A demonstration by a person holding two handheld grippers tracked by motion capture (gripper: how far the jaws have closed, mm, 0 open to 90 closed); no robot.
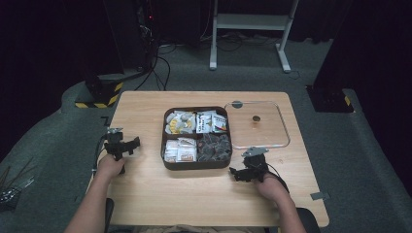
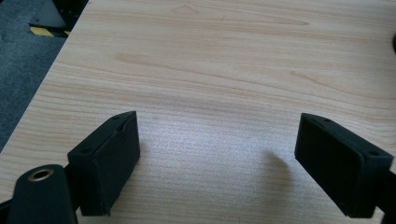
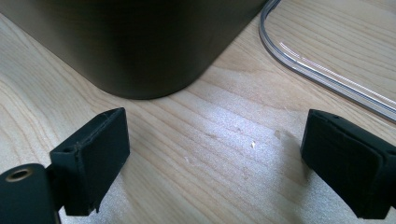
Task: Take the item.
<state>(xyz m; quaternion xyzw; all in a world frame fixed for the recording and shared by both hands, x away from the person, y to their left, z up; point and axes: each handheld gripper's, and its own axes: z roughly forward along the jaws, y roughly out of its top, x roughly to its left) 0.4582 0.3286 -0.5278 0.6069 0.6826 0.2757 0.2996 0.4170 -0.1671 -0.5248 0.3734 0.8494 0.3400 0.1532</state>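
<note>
Brown four-compartment box (image 1: 196, 164) sits mid-table (image 1: 145, 107), lid off: pale wrapped snacks back-left, printed sachets back-right, white packets front-left, dark wrapped pieces front-right. Clear lid (image 1: 257, 125) lies flat just right of it. Left gripper (image 1: 130, 144) and right gripper (image 1: 239, 173) both spread wide, empty, flanking the box.

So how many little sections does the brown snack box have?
4. In the brown box: back left with pale snacks, back right with packets, front left with wrapped pieces, front right with dark pieces.
</note>
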